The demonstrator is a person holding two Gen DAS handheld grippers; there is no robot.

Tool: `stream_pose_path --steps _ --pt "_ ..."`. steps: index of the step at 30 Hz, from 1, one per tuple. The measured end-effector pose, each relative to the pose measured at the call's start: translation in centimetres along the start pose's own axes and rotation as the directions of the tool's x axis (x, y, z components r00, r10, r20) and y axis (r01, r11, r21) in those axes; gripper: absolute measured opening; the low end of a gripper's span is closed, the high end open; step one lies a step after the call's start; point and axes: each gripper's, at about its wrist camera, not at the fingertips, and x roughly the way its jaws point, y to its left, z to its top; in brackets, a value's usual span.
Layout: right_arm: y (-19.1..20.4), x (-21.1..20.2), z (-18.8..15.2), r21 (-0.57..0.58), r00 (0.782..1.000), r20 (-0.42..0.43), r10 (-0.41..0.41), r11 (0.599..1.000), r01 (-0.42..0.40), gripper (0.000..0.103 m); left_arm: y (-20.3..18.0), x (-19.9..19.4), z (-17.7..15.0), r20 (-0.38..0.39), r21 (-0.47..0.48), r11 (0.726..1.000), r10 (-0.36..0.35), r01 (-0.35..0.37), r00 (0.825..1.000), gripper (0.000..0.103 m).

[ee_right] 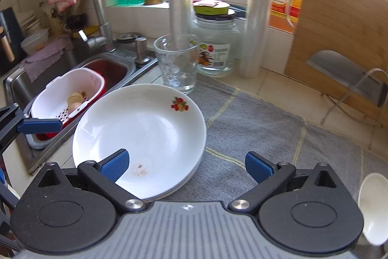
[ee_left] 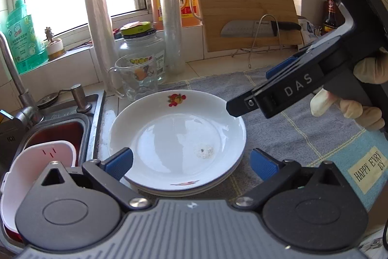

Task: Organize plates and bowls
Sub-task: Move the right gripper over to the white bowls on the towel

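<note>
A stack of white plates (ee_left: pixel 177 140) with a fruit print lies on a grey mat (ee_left: pixel 303 132) beside the sink; it also shows in the right wrist view (ee_right: pixel 143 132). My left gripper (ee_left: pixel 191 163) is open and empty, its jaws wide apart at the near rim of the stack. My right gripper (ee_right: pixel 186 165) is open and empty, just above the stack's near right edge; it shows from the side in the left wrist view (ee_left: pixel 278 89). A white bowl (ee_right: pixel 373 208) sits at the far right edge of the right wrist view.
A glass mug (ee_right: pixel 178 62), a glass jar (ee_right: pixel 215 43) and two rolls of cling film (ee_right: pixel 254 16) stand behind the plates. The sink (ee_right: pixel 80 69) on the left holds a white basket (ee_right: pixel 70 94). A cutting board (ee_left: pixel 245 6) with a knife (ee_left: pixel 257 28) leans at the back right.
</note>
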Motion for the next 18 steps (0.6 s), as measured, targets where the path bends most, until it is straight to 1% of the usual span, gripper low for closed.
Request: stream_pose_path --steps 3,6,10,14,15,18 --pt "-2.1 -2.0 -1.5 0.106 0.996 0.035 -0.086 0.991 0.082 0.103 -1.3 0.6 0.6 0.016 0.047 0.996 -0.070 0.070 0.997 0.102" --pt "-4.4 -3.9 -3.0 0.193 0.987 0.039 -0.153 0.971 0.143 0.103 -3.1 1.4 1.2 0.012 0.079 0.989 -0.127 0.125 0.992 0.102" --pt "-7.3 -7.0 -5.2 0.228 0.968 0.045 -0.249 0.946 0.233 0.103 -6.3 2.4 1.8 0.007 0.108 0.973 -0.205 0.203 0.979 0.102" --pt "-10.4 -10.0 -7.5 0.249 0.949 0.047 -0.310 0.924 0.290 0.103 -10.4 3.4 2.4 -0.005 0.147 0.956 -0.257 0.255 0.966 0.102" --pt "-11.4 -10.8 -8.2 0.261 0.944 0.042 -0.328 0.915 0.307 0.103 -11.5 3.6 2.6 -0.013 0.149 0.951 -0.273 0.272 0.962 0.102" --pt "-13.5 -12.9 -10.0 0.279 0.930 0.042 -0.365 0.898 0.340 0.103 -15.2 4.0 3.0 -0.028 0.172 0.927 -0.334 0.334 0.942 0.102"
